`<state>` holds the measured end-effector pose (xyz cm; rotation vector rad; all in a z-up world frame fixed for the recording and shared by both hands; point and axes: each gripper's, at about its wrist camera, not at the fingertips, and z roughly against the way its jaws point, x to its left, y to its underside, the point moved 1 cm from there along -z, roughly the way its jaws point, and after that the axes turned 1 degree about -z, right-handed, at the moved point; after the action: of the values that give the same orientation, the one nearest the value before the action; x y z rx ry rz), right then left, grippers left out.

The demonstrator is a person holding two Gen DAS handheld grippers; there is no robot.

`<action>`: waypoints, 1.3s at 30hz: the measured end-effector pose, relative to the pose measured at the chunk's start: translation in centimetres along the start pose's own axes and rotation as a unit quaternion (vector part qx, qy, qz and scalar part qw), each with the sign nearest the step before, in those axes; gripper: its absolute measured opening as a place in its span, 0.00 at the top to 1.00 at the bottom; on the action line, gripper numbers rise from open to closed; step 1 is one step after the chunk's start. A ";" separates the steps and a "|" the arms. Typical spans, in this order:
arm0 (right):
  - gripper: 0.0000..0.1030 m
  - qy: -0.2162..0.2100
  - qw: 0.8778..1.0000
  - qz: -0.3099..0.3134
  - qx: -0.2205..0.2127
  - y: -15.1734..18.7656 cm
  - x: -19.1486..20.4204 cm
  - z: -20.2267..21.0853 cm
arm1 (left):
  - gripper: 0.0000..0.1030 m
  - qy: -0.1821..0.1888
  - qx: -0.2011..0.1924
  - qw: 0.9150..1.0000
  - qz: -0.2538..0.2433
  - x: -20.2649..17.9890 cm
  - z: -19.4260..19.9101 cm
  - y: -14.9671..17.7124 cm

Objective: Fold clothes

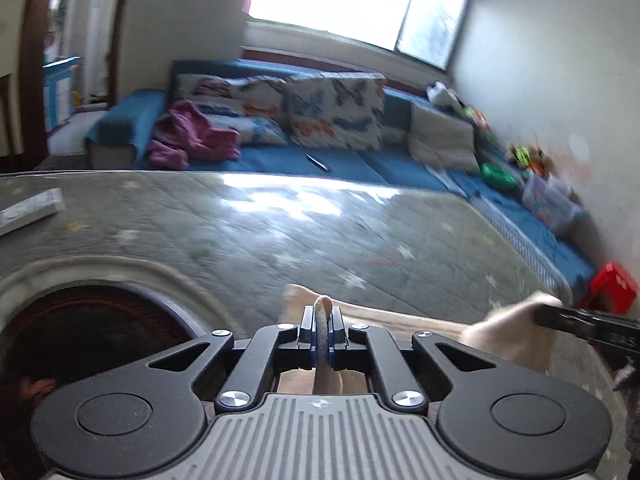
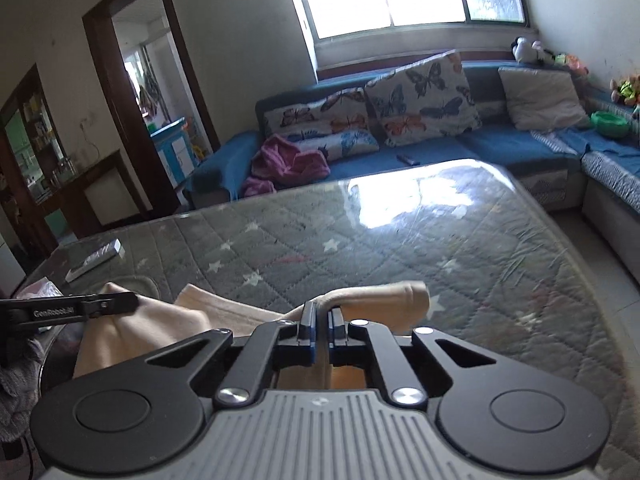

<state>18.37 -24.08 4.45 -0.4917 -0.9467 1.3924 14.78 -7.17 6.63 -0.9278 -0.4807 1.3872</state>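
Note:
A beige garment is held up over the near edge of a grey quilted, star-patterned table cover. My left gripper is shut on a fold of the garment. My right gripper is shut on another edge of the same beige garment, which rolls out to the right of its fingers. The right gripper also shows at the right edge of the left wrist view, pinching the cloth. The left gripper shows at the left of the right wrist view, gripping the cloth.
A white flat box lies on the table's far left. A blue corner sofa with butterfly cushions and a pink garment stands behind the table. A red stool stands at the right. A round opening is at lower left.

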 end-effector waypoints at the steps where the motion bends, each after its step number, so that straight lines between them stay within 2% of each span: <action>1: 0.96 0.001 1.000 -0.001 -0.009 0.0 -0.1 1.1 | 0.95 -0.007 -0.007 1.000 0.008 0.9 1.0 0.0; 9: 0.96 0.008 0.997 -0.005 -0.072 0.2 -1.0 8.9 | 0.95 -0.069 -0.058 0.993 0.076 7.8 10.0 2.4; 17: 0.96 0.011 0.994 -0.044 -0.101 3.0 -3.4 15.1 | 0.95 -0.116 -0.058 0.985 0.111 11.4 16.5 7.4; 19: 0.96 0.013 0.994 -0.058 -0.096 3.9 -4.5 16.0 | 0.95 -0.128 -0.054 0.984 0.113 12.0 17.6 8.6; 22: 0.95 0.023 0.994 -0.089 -0.063 5.4 -6.7 15.8 | 0.95 -0.140 -0.030 0.982 0.122 13.0 18.4 10.6; 24: 0.89 0.031 0.993 -0.107 -0.034 6.6 -8.1 15.5 | 0.94 -0.151 -0.012 0.980 0.126 13.6 18.5 11.6; 27: 0.74 0.056 0.992 -0.116 0.013 8.3 -9.7 15.0 | 0.89 -0.156 0.006 0.979 0.127 14.1 18.8 12.5; 30: 0.73 0.087 0.989 -0.117 0.036 9.4 -10.5 15.2 | 0.84 -0.163 0.010 0.980 0.114 14.0 19.6 12.6; 33: 0.73 0.120 0.988 -0.090 0.026 9.4 -10.3 15.8 | 0.71 -0.163 -0.006 0.983 0.087 13.0 20.6 11.9; 35: 0.72 0.125 0.990 -0.070 0.017 8.9 -9.6 15.9 | 0.71 -0.146 -0.017 0.987 0.067 11.9 21.1 11.5; 39: 0.70 0.105 0.993 -0.043 0.010 7.2 -8.0 14.1 | 0.71 -0.082 -0.012 0.996 0.025 8.5 20.6 11.6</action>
<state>3.53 -33.85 4.64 -0.5642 -0.7746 1.2438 -6.80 5.69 7.51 -0.8536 -0.6017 1.5138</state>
